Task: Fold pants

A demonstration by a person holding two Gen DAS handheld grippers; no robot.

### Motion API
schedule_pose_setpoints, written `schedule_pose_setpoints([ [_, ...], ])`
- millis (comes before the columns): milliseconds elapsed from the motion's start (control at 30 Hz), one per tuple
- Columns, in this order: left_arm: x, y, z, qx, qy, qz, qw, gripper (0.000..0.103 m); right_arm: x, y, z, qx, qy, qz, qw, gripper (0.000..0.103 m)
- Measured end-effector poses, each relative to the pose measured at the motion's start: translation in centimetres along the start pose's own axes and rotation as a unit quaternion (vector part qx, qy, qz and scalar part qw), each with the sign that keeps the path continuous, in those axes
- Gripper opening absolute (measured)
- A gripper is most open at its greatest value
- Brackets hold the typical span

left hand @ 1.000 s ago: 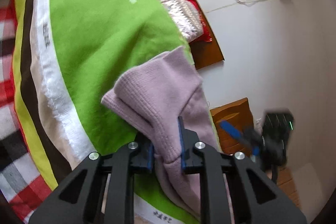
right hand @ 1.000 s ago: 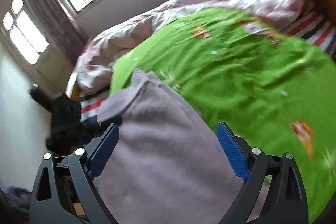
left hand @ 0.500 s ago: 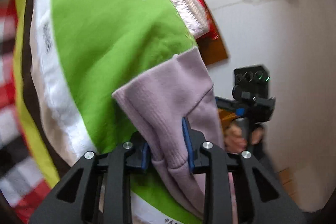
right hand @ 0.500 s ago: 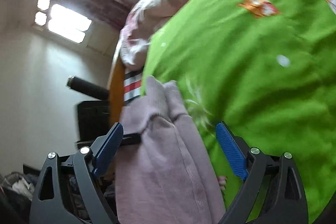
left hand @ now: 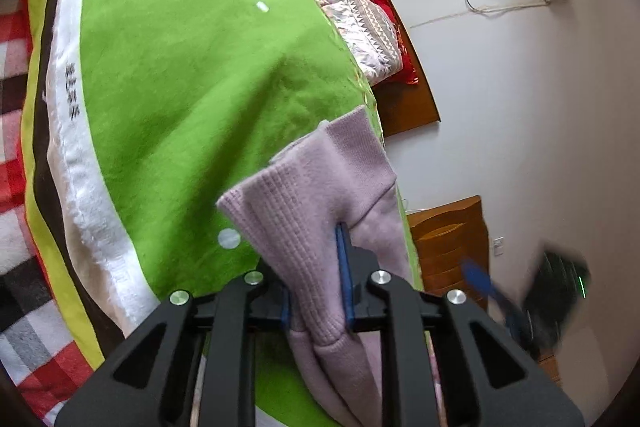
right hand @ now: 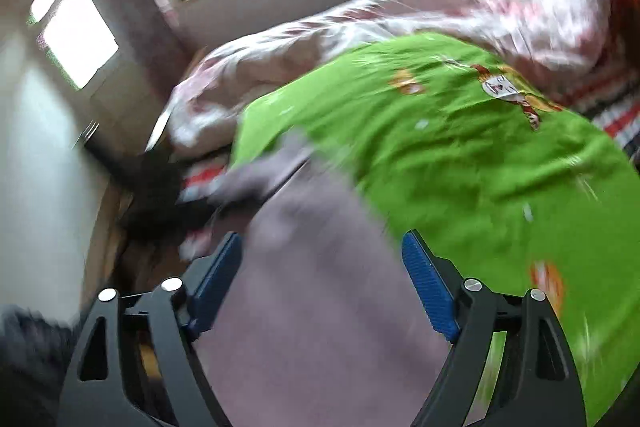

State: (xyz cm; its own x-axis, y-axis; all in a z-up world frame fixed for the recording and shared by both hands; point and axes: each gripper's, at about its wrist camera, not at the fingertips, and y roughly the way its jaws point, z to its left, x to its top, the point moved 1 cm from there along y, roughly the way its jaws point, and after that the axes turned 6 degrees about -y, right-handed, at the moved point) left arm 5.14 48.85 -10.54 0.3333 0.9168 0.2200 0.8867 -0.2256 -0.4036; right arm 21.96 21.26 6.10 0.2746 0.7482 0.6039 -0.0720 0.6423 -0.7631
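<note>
Bed with green blanket (left hand: pixel 192 99) is carrying the job, and the lilac pants (left hand: pixel 316 187) are lying along its near edge, one end lifted off the blanket. Their long axis is running from the ribbed end in the left gripper (left hand: pixel 316 283) back toward the right gripper (right hand: pixel 320 287), roughly parallel to the bed edge; the ribbed end (waistband or cuff, cannot tell) is pointing up and away from the left camera toward the headboard side. Half a second ago the right gripper was standing upright close beside the pants in the left view; now it is showing as a blur low at the right edge, swung down and away, and the right view is smeared by motion. Judgement: right hand is repositioning along the fabric for the next fold. Left jaws are closing, pads pinching the ribbed end. Right jaws are standing wide, narrowing slightly, fabric lying between them but pads not pressing it.
</note>
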Motion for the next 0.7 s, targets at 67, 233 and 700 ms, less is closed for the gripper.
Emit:
schedule_pose_setpoints([
  [67, -0.3, -0.6, -1.7, 0.013, 0.025, -0.016, 0.9995, 0.017, -4.8, -1.8, 2.5, -0.045, -0.011, 0.025, 0.999, 0.087],
  [233, -2.6, -2.6, -10.8, 0.013, 0.139, -0.048, 0.9891, 0.016, -12.7, 0.0, 3.1, -0.083, 0.028, 0.094, 0.992, 0.087],
  [700, -31.1, 3.3, -34.5, -0.067, 0.521, 0.037, 0.8503, 0.016, -30.0, -22.1, 3.4, -0.125, 0.281, -0.282, 0.909, 0.092],
])
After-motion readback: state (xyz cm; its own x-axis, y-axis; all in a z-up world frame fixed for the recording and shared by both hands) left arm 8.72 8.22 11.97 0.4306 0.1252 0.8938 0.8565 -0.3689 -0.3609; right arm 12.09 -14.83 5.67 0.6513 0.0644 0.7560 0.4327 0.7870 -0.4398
